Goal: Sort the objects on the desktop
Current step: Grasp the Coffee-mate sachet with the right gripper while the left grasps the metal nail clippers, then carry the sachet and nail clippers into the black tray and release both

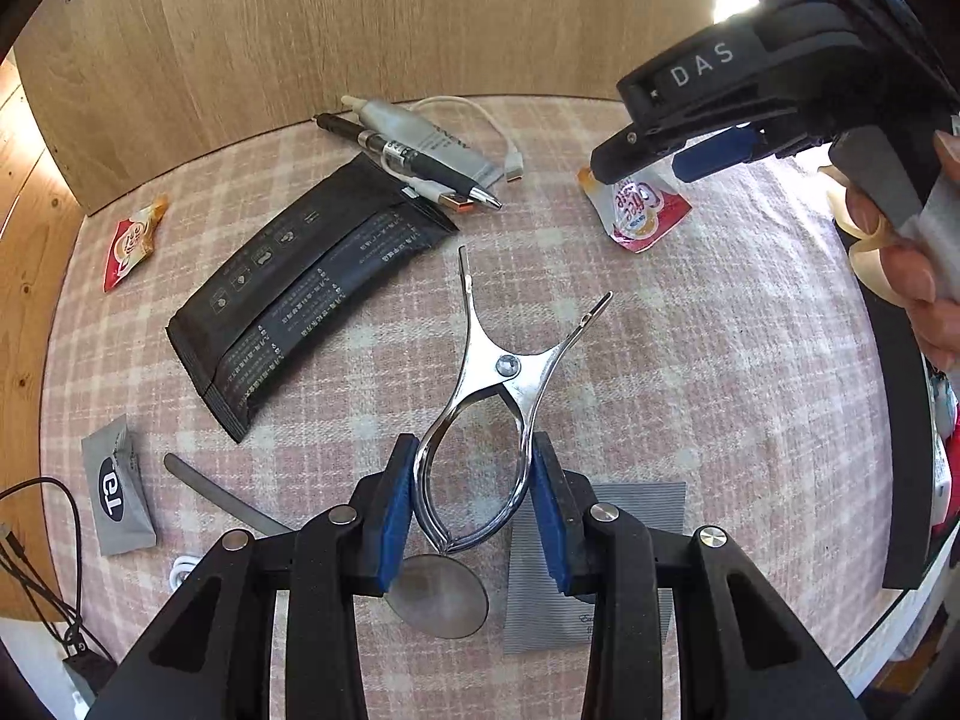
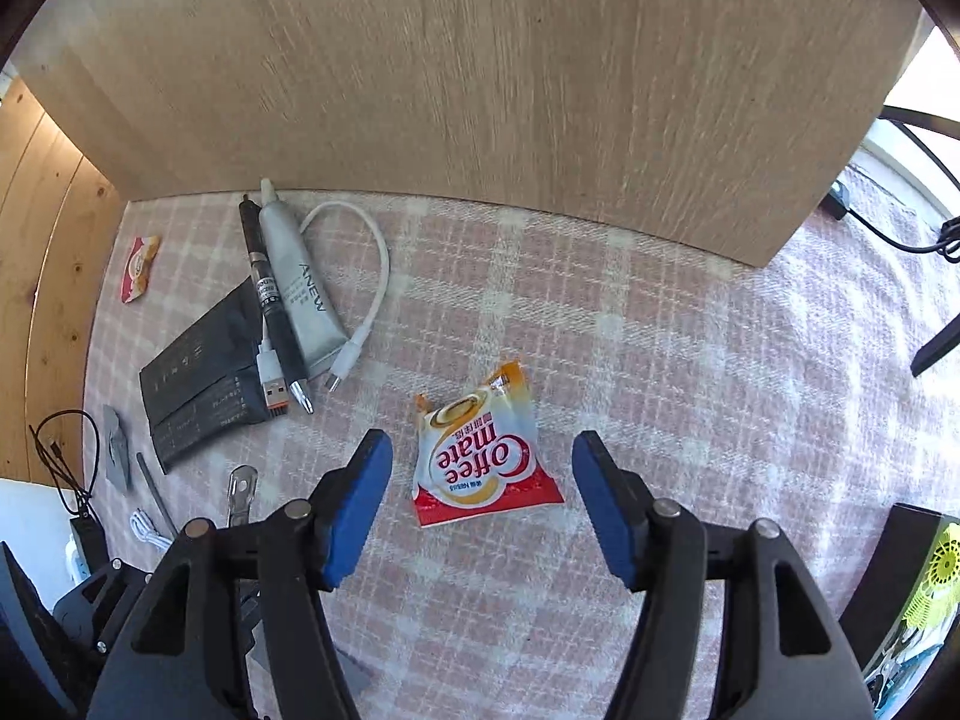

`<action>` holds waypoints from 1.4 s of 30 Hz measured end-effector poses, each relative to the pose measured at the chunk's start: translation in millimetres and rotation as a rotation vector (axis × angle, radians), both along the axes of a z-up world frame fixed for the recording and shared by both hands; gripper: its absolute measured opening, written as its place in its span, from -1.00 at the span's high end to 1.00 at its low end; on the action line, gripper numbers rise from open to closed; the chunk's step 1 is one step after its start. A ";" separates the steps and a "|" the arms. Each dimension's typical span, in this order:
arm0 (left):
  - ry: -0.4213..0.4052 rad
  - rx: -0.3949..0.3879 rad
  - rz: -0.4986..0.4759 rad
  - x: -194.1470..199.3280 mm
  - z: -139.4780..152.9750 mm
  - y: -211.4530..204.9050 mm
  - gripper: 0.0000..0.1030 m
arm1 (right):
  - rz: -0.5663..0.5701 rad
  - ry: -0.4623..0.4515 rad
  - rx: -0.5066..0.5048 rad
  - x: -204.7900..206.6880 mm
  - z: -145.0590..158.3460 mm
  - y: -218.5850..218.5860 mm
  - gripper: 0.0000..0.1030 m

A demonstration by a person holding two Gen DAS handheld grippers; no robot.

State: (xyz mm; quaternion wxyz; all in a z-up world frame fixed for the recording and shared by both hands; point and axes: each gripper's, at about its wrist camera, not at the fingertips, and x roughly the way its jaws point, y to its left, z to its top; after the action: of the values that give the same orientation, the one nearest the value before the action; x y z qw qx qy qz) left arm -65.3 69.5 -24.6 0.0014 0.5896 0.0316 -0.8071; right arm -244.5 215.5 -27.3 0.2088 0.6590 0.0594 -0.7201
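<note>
My left gripper (image 1: 473, 492) is shut on the looped handles of a shiny metal clip tool (image 1: 501, 378), whose two thin arms spread out ahead above the cloth. My right gripper (image 2: 480, 501) stands open above a Coffee mate sachet (image 2: 480, 459) that lies flat on the cloth between the blue pads, untouched. In the left wrist view the right gripper (image 1: 654, 165) hangs over that same sachet (image 1: 639, 213) at the upper right, with a person's fingers (image 1: 912, 276) on its handle.
On the pink checked cloth (image 2: 660, 360) lie a black packet (image 1: 300, 294), a pen (image 2: 273, 306), a grey tube (image 2: 300, 288), a white USB cable (image 2: 372, 300), a second sachet (image 1: 132, 243), a grey sachet (image 1: 120, 492), a spoon (image 1: 441, 597) and a grey card (image 1: 594, 570). A wooden panel (image 2: 480, 90) bounds the back.
</note>
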 end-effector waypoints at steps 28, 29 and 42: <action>0.091 0.056 -0.216 -12.5 53.0 139.3 0.34 | -0.118 0.103 -0.050 61.4 61.1 195.9 0.28; 0.096 0.065 -0.238 -13.1 56.2 154.1 0.34 | -0.139 0.110 -0.048 63.0 67.7 197.5 0.28; 0.087 0.171 -0.482 -33.3 72.1 352.3 0.34 | -0.456 0.142 0.077 103.3 78.6 396.8 0.28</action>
State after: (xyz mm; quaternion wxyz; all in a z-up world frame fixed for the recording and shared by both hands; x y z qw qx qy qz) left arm -98.6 421.8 47.5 -0.2420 0.5430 -0.0417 -0.8030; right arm -141.2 612.3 51.3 0.0109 0.6104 -0.0492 -0.7905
